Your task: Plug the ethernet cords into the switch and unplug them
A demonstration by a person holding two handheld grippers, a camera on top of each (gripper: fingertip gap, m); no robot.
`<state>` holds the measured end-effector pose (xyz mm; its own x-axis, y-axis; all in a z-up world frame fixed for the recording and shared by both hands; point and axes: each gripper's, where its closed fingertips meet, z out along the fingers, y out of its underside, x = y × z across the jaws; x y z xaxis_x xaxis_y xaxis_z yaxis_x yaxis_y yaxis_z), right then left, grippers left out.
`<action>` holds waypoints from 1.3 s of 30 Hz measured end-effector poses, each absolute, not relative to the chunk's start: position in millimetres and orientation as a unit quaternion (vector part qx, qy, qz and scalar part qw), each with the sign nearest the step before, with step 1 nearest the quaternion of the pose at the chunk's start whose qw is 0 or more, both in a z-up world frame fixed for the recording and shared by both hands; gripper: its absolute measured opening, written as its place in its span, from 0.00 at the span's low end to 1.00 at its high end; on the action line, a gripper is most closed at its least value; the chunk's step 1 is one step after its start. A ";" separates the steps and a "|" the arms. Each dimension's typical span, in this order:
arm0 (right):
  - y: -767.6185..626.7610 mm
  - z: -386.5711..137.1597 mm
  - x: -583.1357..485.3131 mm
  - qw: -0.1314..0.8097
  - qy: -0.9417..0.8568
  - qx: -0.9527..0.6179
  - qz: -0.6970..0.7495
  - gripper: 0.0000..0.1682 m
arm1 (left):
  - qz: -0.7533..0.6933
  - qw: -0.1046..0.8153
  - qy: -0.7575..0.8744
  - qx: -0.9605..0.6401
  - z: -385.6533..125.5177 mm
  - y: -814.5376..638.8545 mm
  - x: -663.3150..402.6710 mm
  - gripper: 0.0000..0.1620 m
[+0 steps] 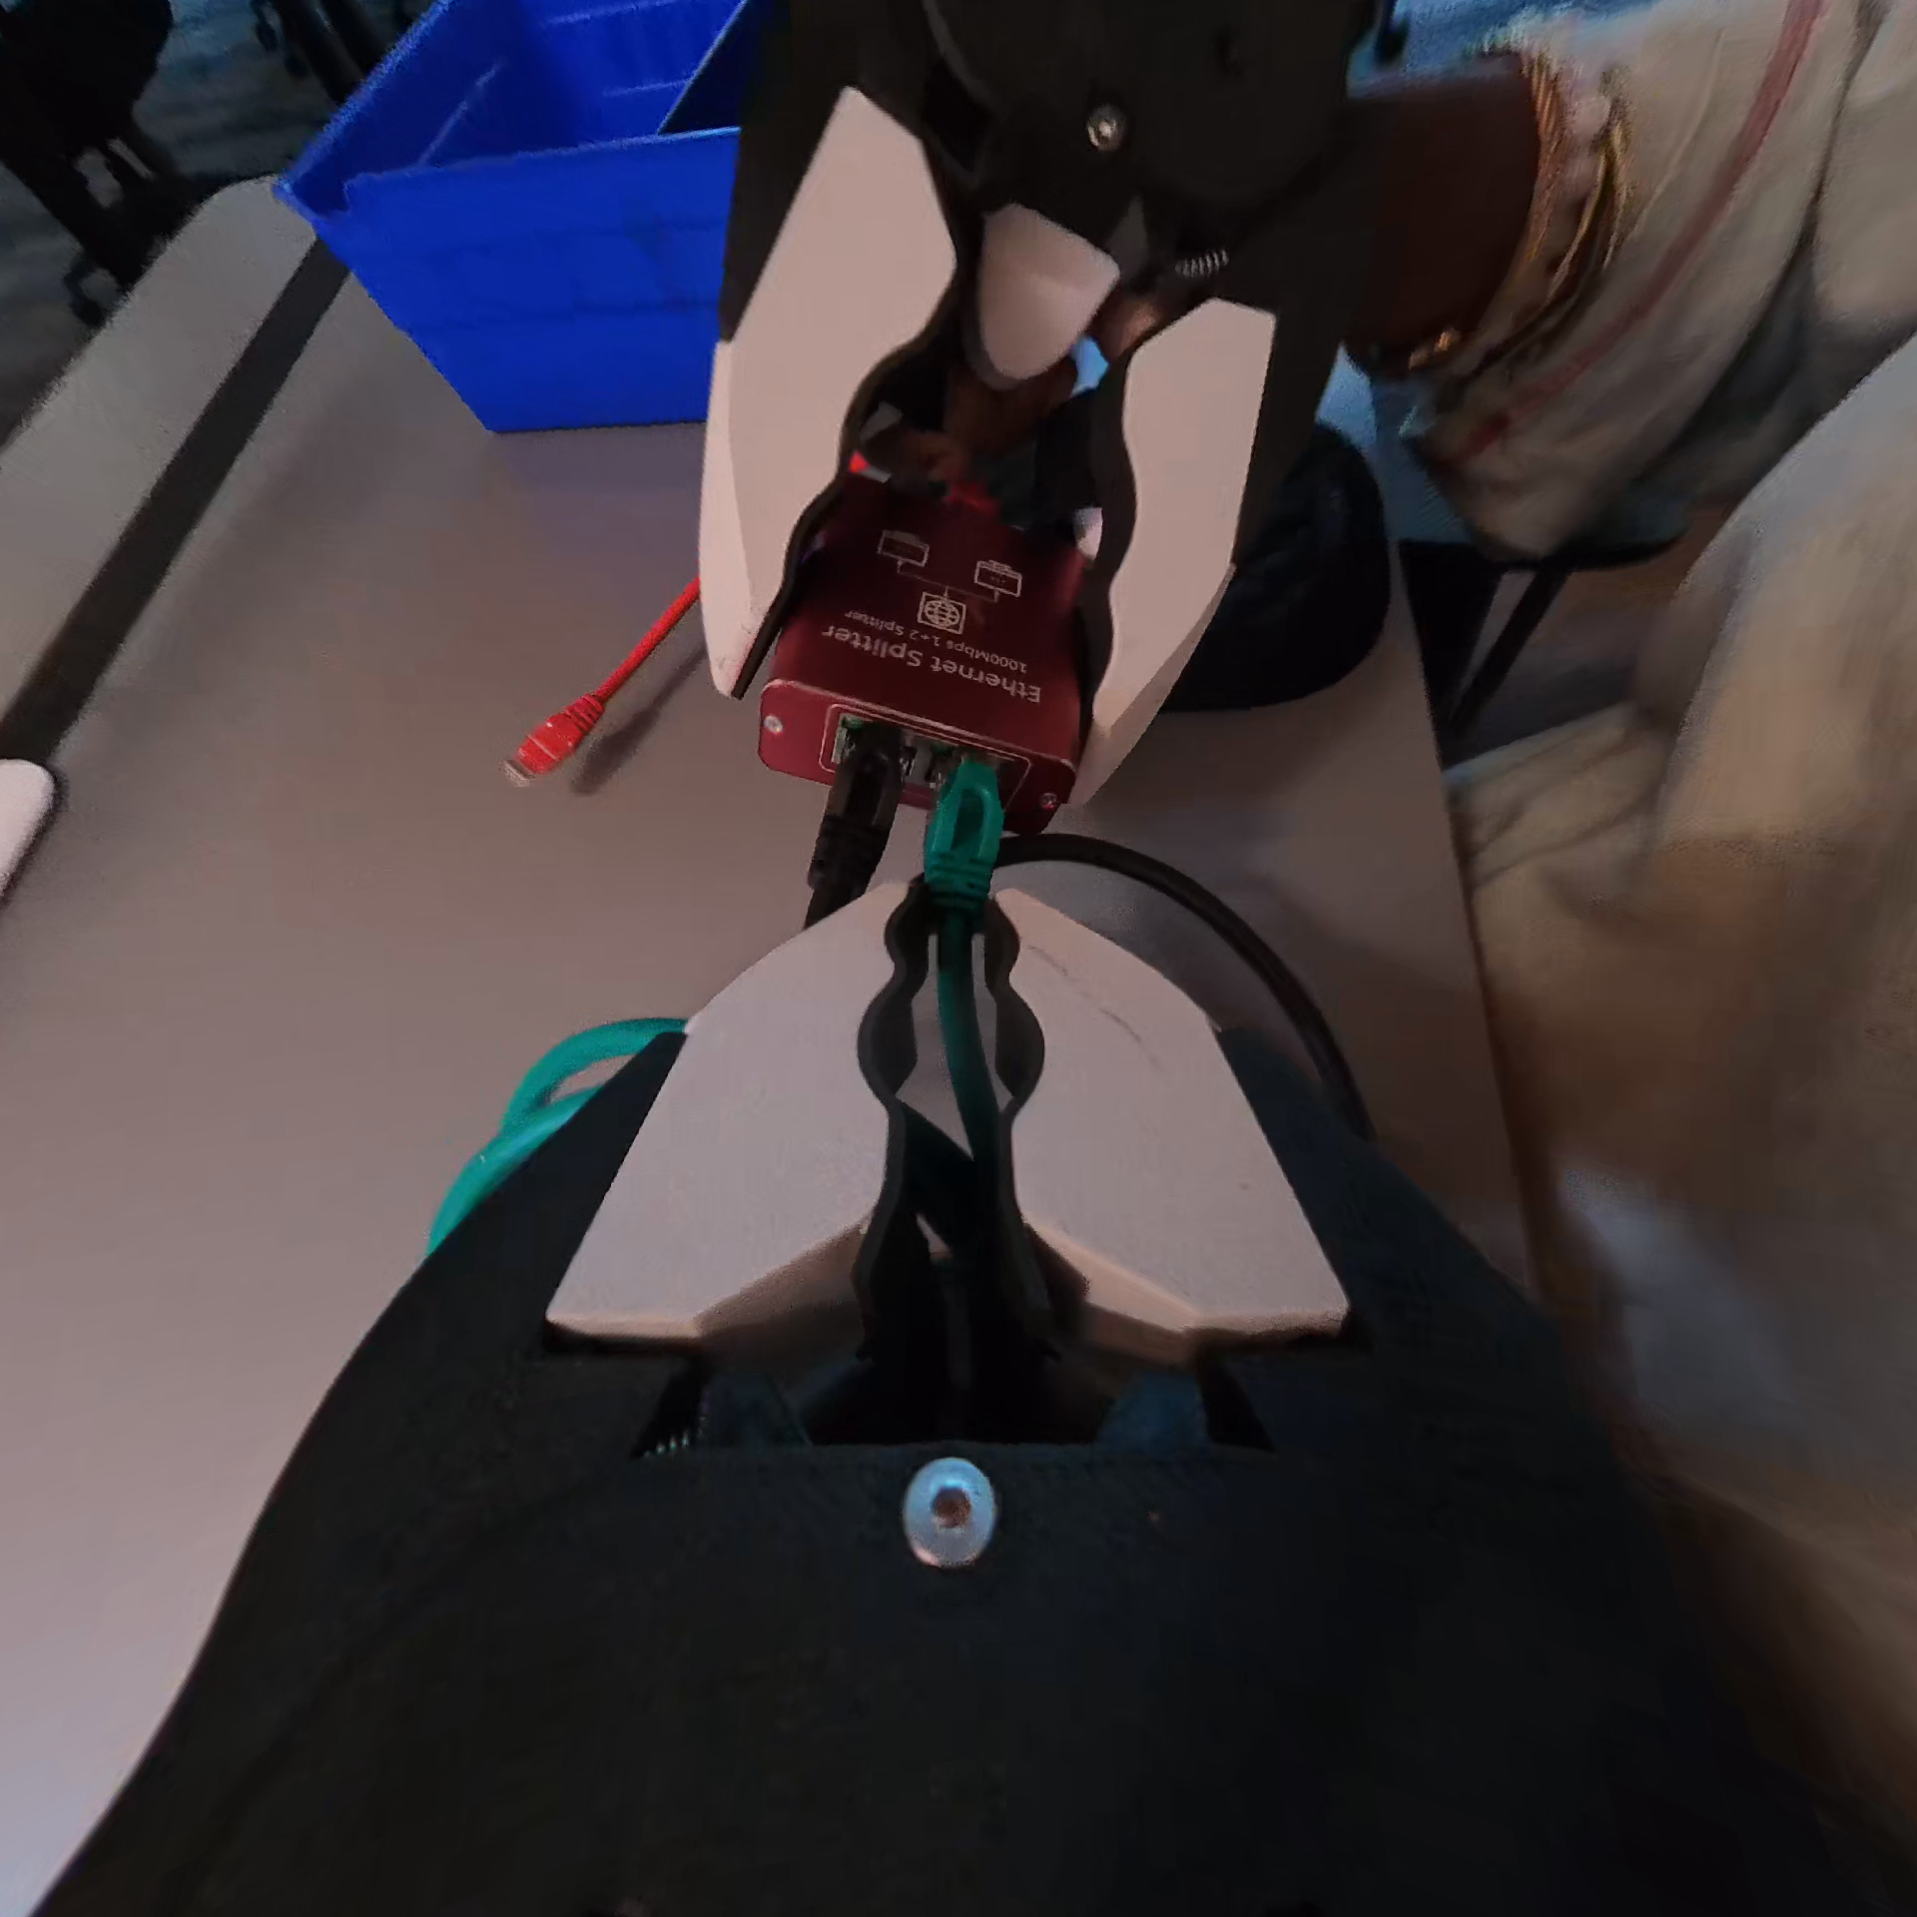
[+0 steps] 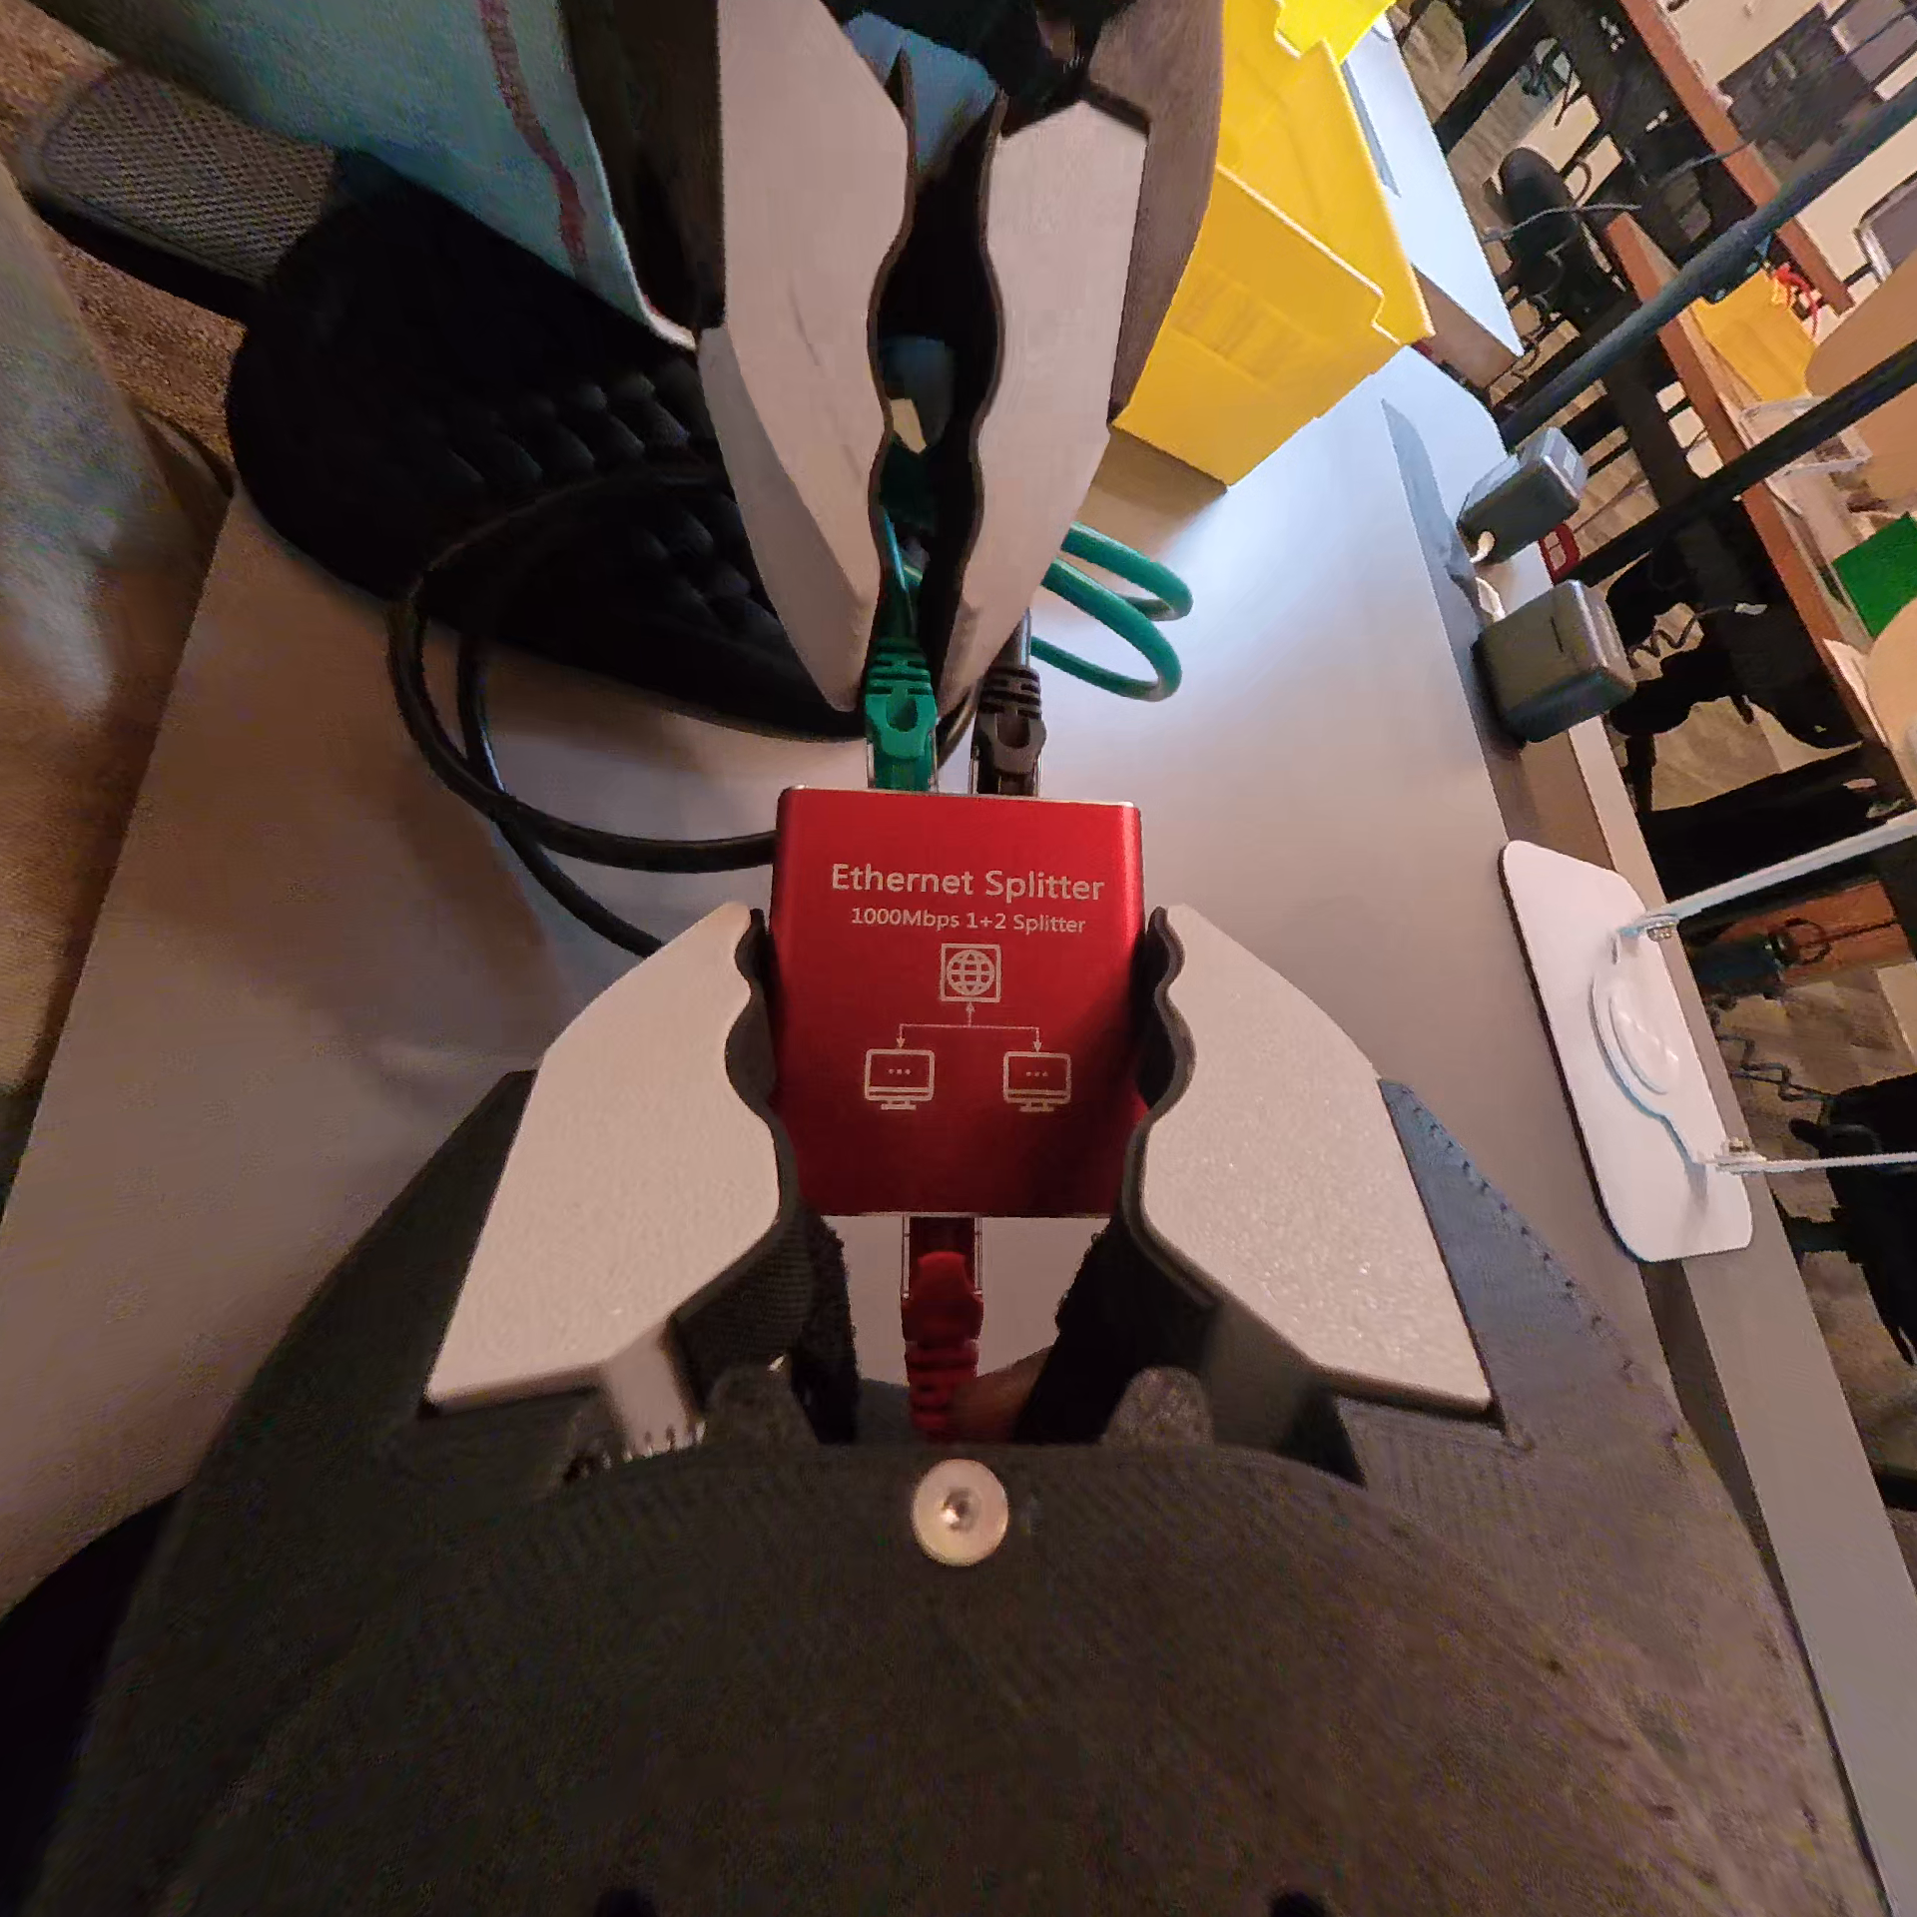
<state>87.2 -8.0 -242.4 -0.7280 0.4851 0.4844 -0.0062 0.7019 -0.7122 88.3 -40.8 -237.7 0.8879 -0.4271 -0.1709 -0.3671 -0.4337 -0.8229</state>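
The red switch (image 2: 960, 996) sits clamped between my right gripper (image 2: 954, 1011) fingers, held by its two side walls above the grey table (image 2: 1297, 747). On its far face the green cord (image 1: 960, 830) and black cord (image 1: 851, 820) are plugged side by side; a red cord (image 2: 939, 1317) enters the near face, between my fingers. My left gripper (image 1: 949, 913) is narrowed onto the green cord just behind its plug. A loose red plug (image 1: 555, 737) lies left of my left fingers. Beyond it stands a blue bin (image 1: 539, 239), contents unseen. A yellow bin (image 2: 1276, 301) stands beyond my right fingers.
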 end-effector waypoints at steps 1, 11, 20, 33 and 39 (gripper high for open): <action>-9.0 -242.5 87.3 0.341 -0.857 -0.140 0.360 0.41 | -0.011 0.472 0.249 -0.846 -237.9 -41.0 88.1 0.06; -8.5 -251.9 86.8 0.344 -0.865 -0.160 0.329 0.41 | -0.003 0.446 0.237 -0.863 -240.1 -38.4 92.8 0.05; -11.8 -278.5 83.6 0.327 -0.882 -0.158 0.299 0.40 | 0.011 0.329 0.261 -0.907 -274.0 -44.8 86.5 0.05; -7.4 -305.9 85.6 0.287 -0.899 -0.173 0.281 0.40 | -0.014 0.293 0.252 -0.922 -308.7 -36.3 85.5 0.04; 3.5 -295.5 80.4 0.298 -0.882 -0.199 0.307 0.41 | -0.021 0.363 0.237 -0.901 -286.5 -29.5 80.7 0.08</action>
<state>80.4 3.5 -295.5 -0.7431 0.5341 0.4032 0.1687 0.7325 -0.6595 80.7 -29.5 -286.5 0.8865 -0.4426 -0.1351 -0.4125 -0.6237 -0.6640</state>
